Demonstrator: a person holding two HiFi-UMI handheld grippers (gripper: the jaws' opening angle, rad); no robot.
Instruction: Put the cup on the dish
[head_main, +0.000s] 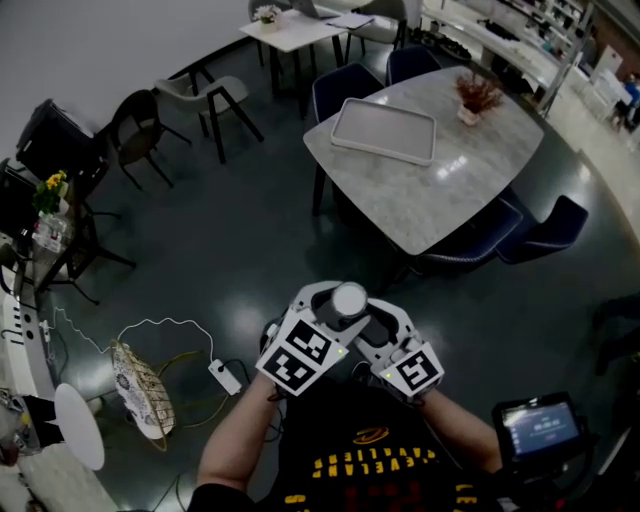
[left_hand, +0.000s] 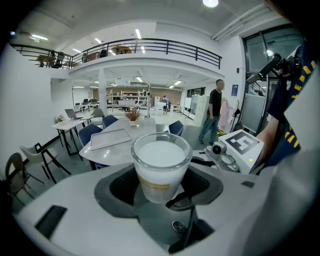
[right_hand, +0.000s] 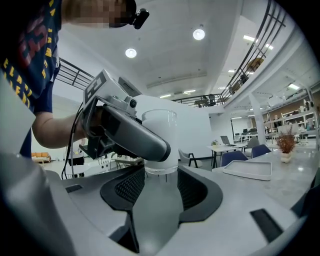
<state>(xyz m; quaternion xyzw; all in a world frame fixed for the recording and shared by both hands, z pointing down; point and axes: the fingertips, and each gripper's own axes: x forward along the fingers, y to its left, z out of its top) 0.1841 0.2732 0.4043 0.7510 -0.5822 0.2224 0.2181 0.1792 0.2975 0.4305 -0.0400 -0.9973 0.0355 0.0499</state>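
Nearest, at my chest: the cup (left_hand: 161, 167) stands upright in my left claw (left_hand: 159, 179), whose jaws are closed on its lower wall. My right claw (right_hand: 161, 172) meets it from the other side, its jaws set apart and flanking the cup's base; I cannot tell whether they press on it.

Handling, as I judge it: the wall is clear and smooth, so likely slippery, and the white filling reaches close to the rim. It should carry some weight and would spill if tipped. The lower wall, under the yellowish band, is the place to hold, with moderate pressure in case the wall gives.

Below and ahead: the dark floor (head_main: 240, 250) lies open between me and the table (head_main: 450, 195), with only a white cable (head_main: 160, 325) off to my left.

Farther: the dish (head_main: 385, 130), a pale raised-rim tray, lies empty on the table, well apart from the cup. Blue chairs (head_main: 345, 90) crowd the table's edges, and a potted plant (head_main: 478, 95) stands near the dish, so the raised rim needs clearing from above.
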